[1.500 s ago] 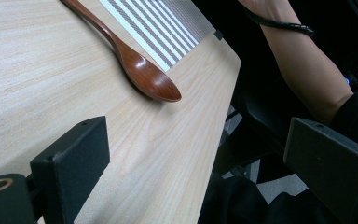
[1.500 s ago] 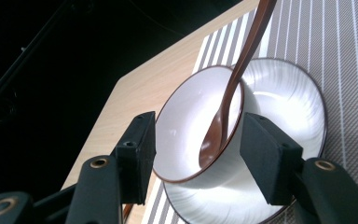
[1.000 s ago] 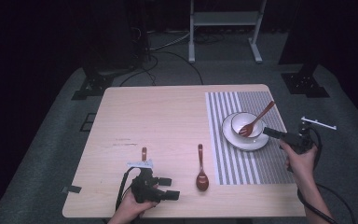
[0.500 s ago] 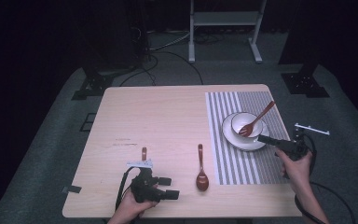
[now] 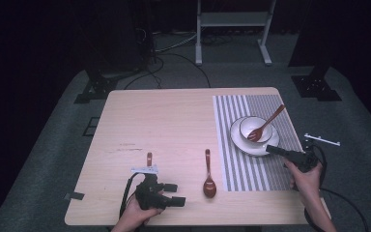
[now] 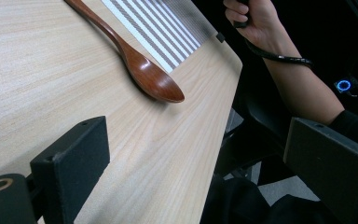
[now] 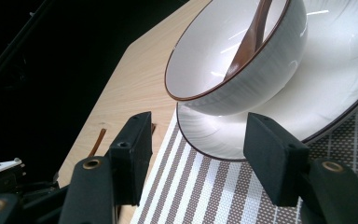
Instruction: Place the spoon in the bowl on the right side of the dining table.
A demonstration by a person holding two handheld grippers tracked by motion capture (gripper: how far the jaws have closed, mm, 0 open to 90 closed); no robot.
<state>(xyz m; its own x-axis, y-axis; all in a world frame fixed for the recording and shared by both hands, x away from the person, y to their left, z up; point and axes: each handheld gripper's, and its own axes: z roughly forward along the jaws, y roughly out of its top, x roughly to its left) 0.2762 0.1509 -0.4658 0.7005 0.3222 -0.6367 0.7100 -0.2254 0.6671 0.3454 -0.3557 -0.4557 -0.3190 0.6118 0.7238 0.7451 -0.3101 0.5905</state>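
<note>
High view showed the pale wooden counter [image 5: 174, 125], then the white ceramic bowl [image 5: 254, 127] on its plate [image 5: 241, 145] at the right, likely heavy, slick and breakable. The right claw [image 5: 269, 149], released and empty, sat near the plate's rim; the bowl's rim looked the best hold. The left claw [image 5: 176, 193] gaped empty.

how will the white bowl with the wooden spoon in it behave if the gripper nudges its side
The white bowl with a brown rim looks glazed, so it probably slides on the white plate rather than gripping. The long brown wooden spoon leans over the rim, so a nudge may swing or tip it out. It seems rigid and likely chips if knocked.
</note>
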